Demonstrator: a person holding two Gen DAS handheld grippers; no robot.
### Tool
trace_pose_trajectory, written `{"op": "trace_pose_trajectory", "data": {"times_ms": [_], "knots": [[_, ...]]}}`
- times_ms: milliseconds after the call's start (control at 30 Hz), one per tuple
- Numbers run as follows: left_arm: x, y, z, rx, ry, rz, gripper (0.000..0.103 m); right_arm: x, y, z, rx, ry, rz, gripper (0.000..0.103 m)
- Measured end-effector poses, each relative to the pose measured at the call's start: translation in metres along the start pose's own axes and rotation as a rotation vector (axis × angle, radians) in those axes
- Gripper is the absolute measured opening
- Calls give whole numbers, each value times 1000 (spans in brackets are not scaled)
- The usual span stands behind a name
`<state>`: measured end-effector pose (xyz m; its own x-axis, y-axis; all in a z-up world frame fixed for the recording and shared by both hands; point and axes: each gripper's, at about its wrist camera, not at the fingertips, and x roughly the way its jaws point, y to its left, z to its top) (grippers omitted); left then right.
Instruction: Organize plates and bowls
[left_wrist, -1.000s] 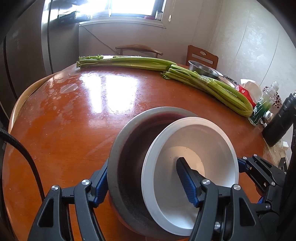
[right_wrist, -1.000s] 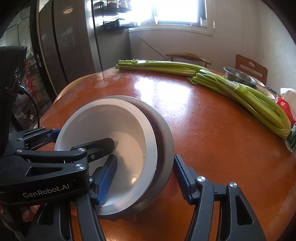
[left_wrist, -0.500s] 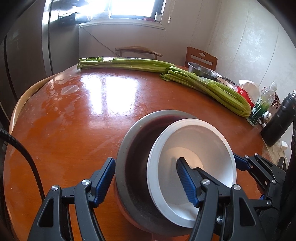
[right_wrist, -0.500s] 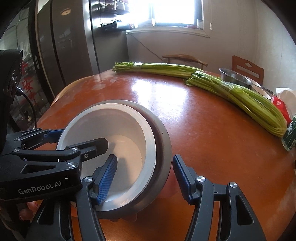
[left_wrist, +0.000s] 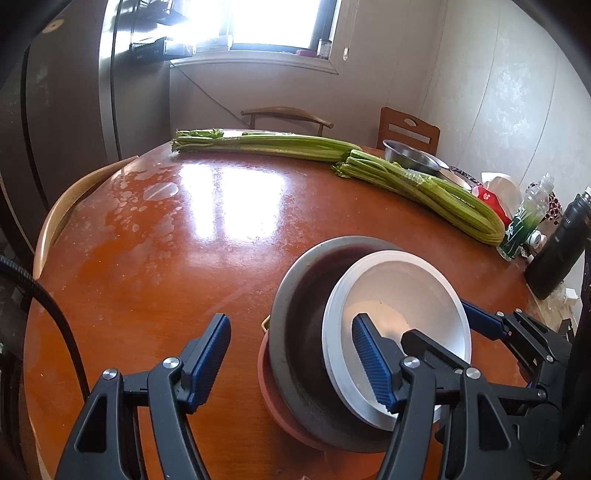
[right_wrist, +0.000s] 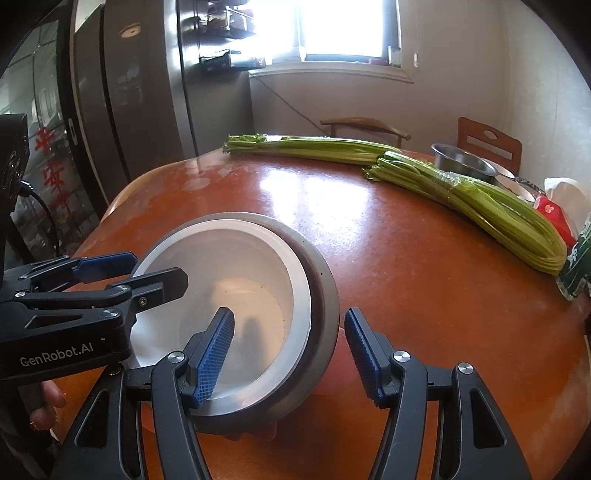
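Small bowl (left_wrist: 402, 295) sits in bigger bowl (left_wrist: 295, 332) on table (left_wrist: 166, 258), celery (left_wrist: 424, 188) behind, bottles (left_wrist: 528, 221) far right.

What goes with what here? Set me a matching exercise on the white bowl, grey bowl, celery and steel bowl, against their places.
Things:
1 white bowl
2 grey bowl
3 celery
4 steel bowl

Places:
A lying across the far side
B nested inside another bowl
C behind the celery
D sitting on the pink dish

Pairs: 1-B, 2-D, 3-A, 4-C
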<state>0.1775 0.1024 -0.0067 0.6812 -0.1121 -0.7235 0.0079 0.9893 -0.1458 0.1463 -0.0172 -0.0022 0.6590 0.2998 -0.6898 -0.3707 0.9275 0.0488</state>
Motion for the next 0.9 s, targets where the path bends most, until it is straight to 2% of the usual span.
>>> {"op": "trace_pose_trajectory", "data": {"times_ms": [600,900], "knots": [[-72,-11,-13,16,-128,79,68,-70,18,6,-19,-136,-14,64],[-104,-28,-39,27,-175,141,72,-105,18,-17,-23,-165,-31,69]]}}
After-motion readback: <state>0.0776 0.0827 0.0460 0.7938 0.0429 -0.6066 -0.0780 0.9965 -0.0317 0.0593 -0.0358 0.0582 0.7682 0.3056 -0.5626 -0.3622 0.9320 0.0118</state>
